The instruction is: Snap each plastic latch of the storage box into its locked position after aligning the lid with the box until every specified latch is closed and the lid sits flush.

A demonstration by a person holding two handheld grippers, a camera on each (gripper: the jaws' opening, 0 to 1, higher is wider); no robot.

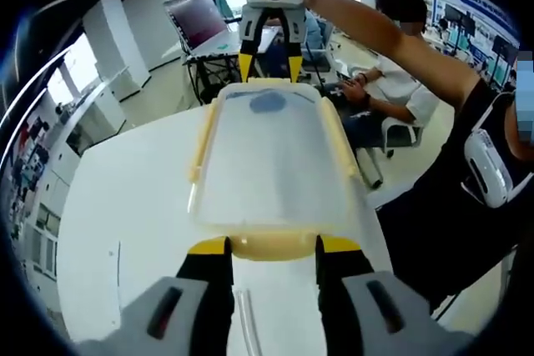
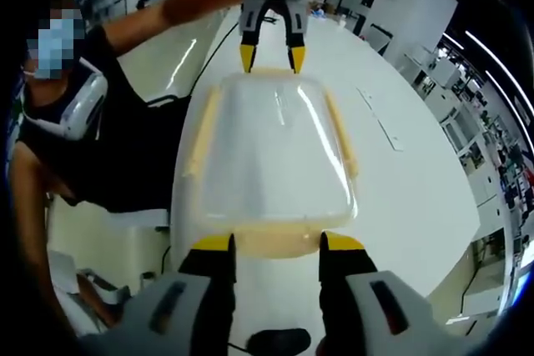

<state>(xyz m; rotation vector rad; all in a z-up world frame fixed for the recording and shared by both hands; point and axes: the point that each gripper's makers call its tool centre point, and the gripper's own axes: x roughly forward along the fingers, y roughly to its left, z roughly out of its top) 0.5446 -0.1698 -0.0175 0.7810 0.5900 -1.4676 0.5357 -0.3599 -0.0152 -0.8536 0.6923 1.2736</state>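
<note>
A storage box with a translucent lid (image 1: 271, 164) (image 2: 271, 152) lies lengthwise on the white table (image 1: 125, 206) (image 2: 417, 189). Pale yellow latches run along its long sides (image 1: 203, 135) (image 1: 338, 135) (image 2: 200, 135) (image 2: 340, 131). My left gripper (image 1: 273, 246) is open at one short end, its yellow tips on either side of the end latch (image 1: 271, 249). At the opposite end my right gripper (image 2: 277, 243) is open in the same way around that end latch (image 2: 275, 241). Each gripper also appears at the far end of the other's view: right gripper (image 1: 271, 64), left gripper (image 2: 272, 57).
The person holding the grippers stands beside the table (image 1: 467, 172) (image 2: 75, 139). Another person sits behind at a desk with a laptop (image 1: 200, 22). A clear strip (image 1: 246, 323) lies on the table near the box. A flat strip (image 2: 380, 122) lies farther off. A chair (image 2: 100, 289) stands by the table edge.
</note>
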